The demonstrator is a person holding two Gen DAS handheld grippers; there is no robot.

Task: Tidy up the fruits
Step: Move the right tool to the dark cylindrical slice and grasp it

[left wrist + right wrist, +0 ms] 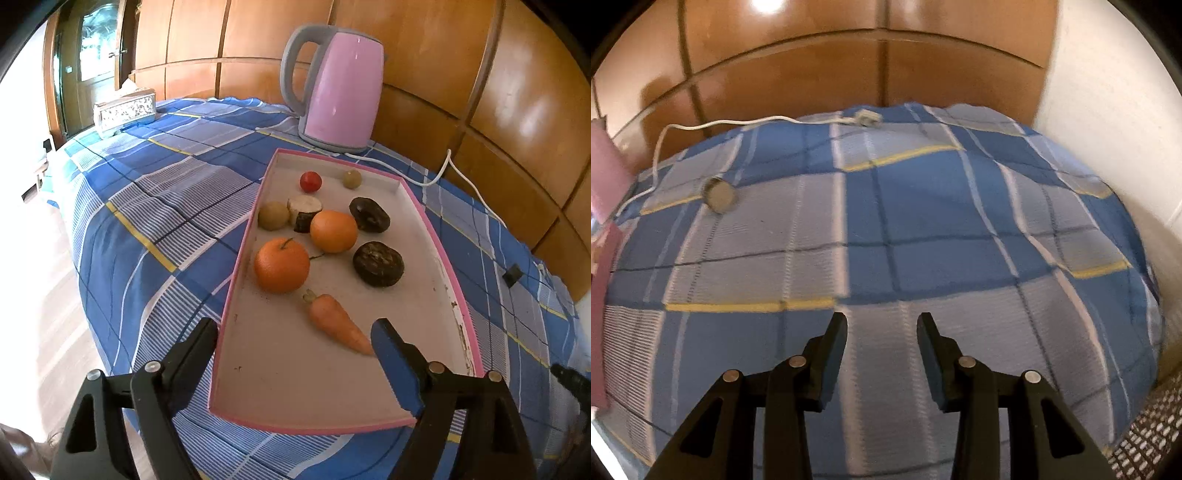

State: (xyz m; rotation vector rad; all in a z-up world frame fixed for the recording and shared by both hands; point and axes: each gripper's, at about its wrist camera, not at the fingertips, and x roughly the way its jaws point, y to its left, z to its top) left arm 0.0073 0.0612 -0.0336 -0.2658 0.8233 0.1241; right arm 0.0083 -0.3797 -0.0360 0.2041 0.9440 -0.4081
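A shallow white tray with a pink rim lies on the blue checked cloth. In it are two oranges, a carrot, a red tomato, two small yellow-green fruits, a white cut piece with dark skin and two dark brown round pieces. My left gripper stands wide open over the tray's near end. The carrot lies loose between its fingers, its tip at the right finger. My right gripper hovers over bare cloth, jaws apart, holding nothing.
A pink kettle stands behind the tray, its white cable trailing right along the wooden wall. A tissue box sits at the far left corner. In the right wrist view a small round fruit-like thing and a plug lie on the cloth.
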